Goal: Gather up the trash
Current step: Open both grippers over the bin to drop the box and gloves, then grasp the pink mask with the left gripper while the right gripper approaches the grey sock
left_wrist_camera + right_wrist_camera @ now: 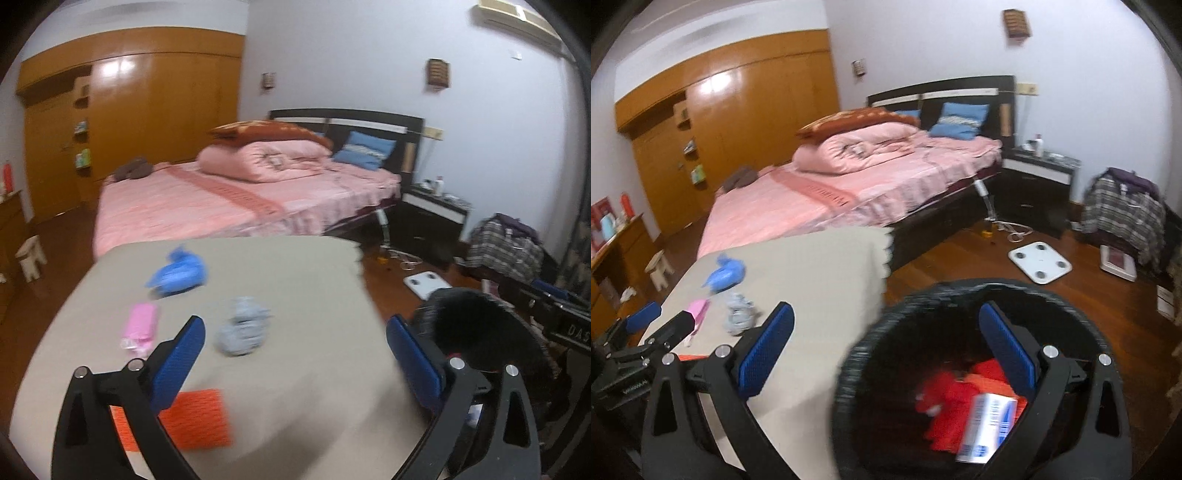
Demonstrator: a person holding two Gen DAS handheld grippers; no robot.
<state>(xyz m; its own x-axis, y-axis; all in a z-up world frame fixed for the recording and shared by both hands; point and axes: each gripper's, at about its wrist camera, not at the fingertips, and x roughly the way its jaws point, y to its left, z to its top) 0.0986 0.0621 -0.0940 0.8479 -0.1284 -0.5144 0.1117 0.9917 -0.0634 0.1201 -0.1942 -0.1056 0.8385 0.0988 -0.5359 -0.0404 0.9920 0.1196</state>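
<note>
We are partway through the clearing. Our right gripper hangs over the black bin beside the bench, its jaws spread wide with nothing between the pads; below them the bin already holds red crumpled pieces and a white and blue carton, so some of the trash is judged collected. Our left gripper is over the bench, its jaws also wide and empty.

Left on the beige cloth, as far as we can see: a crumpled grey wad just ahead of the left jaws, a blue crumpled bag farther back, a pink packet to the left of the wad, and a flat orange piece at the near edge, partly behind the left finger. All four lie apart from one another. By our reckoning four pickups remain, the grey wad being the nearest candidate
</note>
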